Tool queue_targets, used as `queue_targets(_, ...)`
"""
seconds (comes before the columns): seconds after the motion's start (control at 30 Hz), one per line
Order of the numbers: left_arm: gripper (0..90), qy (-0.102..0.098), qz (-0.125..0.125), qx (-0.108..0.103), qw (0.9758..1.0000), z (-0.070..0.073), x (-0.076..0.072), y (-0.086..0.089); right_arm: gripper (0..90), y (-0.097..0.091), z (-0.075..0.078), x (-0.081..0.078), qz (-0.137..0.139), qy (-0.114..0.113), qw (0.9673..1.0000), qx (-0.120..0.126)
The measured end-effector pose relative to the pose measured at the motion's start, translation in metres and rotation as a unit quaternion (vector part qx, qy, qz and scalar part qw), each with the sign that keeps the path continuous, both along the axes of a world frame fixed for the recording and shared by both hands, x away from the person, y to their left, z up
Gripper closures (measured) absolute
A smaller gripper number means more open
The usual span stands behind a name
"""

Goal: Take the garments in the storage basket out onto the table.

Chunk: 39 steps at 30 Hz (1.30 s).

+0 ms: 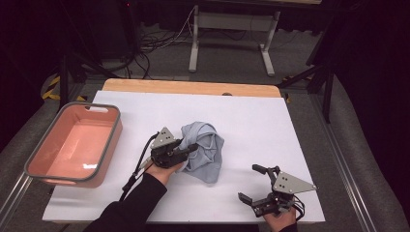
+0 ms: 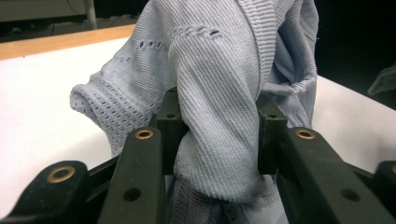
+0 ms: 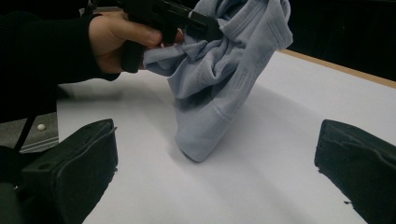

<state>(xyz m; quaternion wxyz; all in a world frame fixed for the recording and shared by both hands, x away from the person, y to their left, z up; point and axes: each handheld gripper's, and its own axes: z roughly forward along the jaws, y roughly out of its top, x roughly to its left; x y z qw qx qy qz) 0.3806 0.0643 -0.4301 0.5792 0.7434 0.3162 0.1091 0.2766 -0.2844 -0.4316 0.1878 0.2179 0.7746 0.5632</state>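
A light blue knitted cloth [image 1: 207,151] is bunched up at the middle of the white table [image 1: 251,116], its lower end resting on the surface. My left gripper [image 1: 191,147] is shut on a fold of this cloth [image 2: 219,84], which fills the gap between the two black jaws and drapes over them. My right gripper [image 1: 249,182] stands open near the front right edge, nothing between its fingers [image 3: 74,168]. From the right gripper view, the cloth [image 3: 219,79] hangs from the left gripper [image 3: 187,21], held by a hand in a dark sleeve.
A pink bin with a grey rim [image 1: 116,126] sits at the table's left edge, with nothing inside. A wooden strip [image 1: 193,87] runs along the far edge. Beyond it are a metal frame and cables on the floor.
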Motion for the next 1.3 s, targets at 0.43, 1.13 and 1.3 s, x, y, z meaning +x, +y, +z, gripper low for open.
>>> queue_targets(0.43,58.0,-0.009,0.014,0.026,0.9995,-0.009,0.003,-0.013,0.1,-0.001,0.000,0.000,0.001,0.000,1.0000,0.000)
queue_targets(1.13,22.9,-0.020,-0.003,0.023,0.9995,-0.004,0.004,-0.024,0.1,-0.001,0.000,0.000,0.002,0.000,1.0000,0.000)
queue_targets(1.3,16.0,-0.025,-0.010,0.031,0.9991,0.001,0.000,-0.021,0.1,0.000,0.000,0.002,0.004,0.001,1.0000,-0.001)
